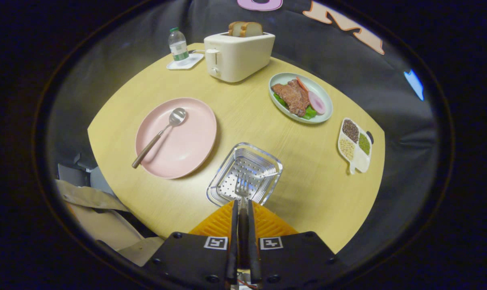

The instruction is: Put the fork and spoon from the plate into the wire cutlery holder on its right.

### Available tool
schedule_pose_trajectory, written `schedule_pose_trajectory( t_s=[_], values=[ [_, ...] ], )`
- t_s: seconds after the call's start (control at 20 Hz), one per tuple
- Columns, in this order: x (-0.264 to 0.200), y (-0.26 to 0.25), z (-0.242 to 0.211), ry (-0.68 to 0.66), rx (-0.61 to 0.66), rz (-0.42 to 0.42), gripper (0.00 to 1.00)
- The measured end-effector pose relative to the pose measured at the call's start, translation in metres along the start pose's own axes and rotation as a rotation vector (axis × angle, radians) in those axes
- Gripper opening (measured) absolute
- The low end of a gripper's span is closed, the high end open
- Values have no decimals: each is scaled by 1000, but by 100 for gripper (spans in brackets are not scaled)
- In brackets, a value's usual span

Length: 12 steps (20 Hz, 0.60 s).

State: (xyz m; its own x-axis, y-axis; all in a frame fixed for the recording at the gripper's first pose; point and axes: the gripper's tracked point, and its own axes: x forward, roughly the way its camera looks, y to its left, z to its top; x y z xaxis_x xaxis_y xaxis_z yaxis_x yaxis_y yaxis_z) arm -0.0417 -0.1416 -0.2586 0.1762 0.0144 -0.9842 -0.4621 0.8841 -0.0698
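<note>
Your gripper has its two fingers squeezed together on the fork, handle pinched between them, tines poking out just ahead and hanging over the wire cutlery holder. Whether the tines touch the perforated bottom, can't tell. The spoon lies on the pink plate, bowl up toward the toaster, brown handle sticking out past the near rim. Plate sits just beside the holder. Beyond them you've got a plate of meat, a divided dish of beans, and a water bottle on a little tray.
</note>
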Motion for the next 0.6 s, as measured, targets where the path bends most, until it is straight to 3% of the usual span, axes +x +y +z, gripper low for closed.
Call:
schedule_pose_trajectory(
  t_s=[0.15,0.6],
  values=[
    [-3,-1,8,-48,33,-14,27],
    [-27,38,71,-369,163,-20,88]
  ],
)
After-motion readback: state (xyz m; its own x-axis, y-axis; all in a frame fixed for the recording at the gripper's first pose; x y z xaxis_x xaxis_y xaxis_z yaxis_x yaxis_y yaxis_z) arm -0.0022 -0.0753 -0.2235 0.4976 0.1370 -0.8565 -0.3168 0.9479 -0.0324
